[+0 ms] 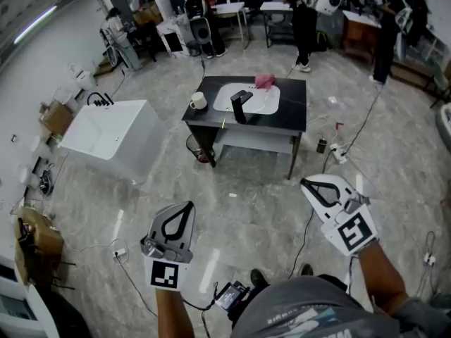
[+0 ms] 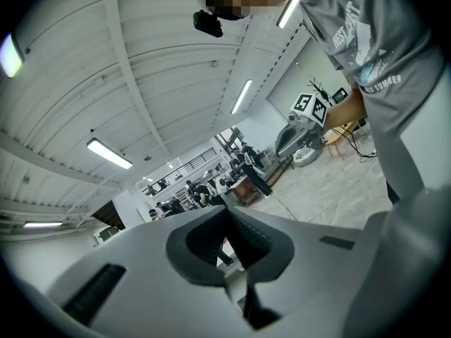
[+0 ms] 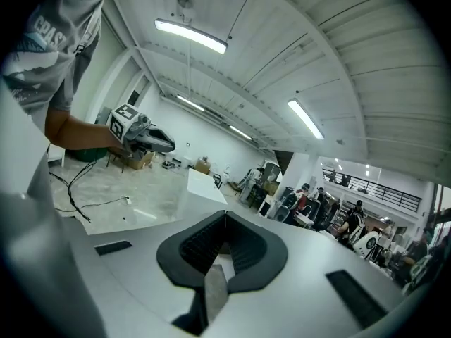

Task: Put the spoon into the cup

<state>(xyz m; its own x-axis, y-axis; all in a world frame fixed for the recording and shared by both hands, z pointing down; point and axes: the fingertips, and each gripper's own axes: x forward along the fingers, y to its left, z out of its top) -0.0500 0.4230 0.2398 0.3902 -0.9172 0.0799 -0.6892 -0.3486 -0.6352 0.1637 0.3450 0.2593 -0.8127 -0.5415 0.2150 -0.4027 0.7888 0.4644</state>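
Both grippers are held out over the floor, some way short of a black table. A white cup stands at the table's left edge. A thin pale item lies at the table's front edge; it is too small to tell whether it is the spoon. My left gripper is shut with nothing in it. My right gripper is also shut with nothing held. Each gripper view shows the other gripper held out beside it.
On the table are a white tray, a black upright object and a pink cloth. A wire bin sits under it. A white cabinet stands left. Cables cross the floor. People stand at the back.
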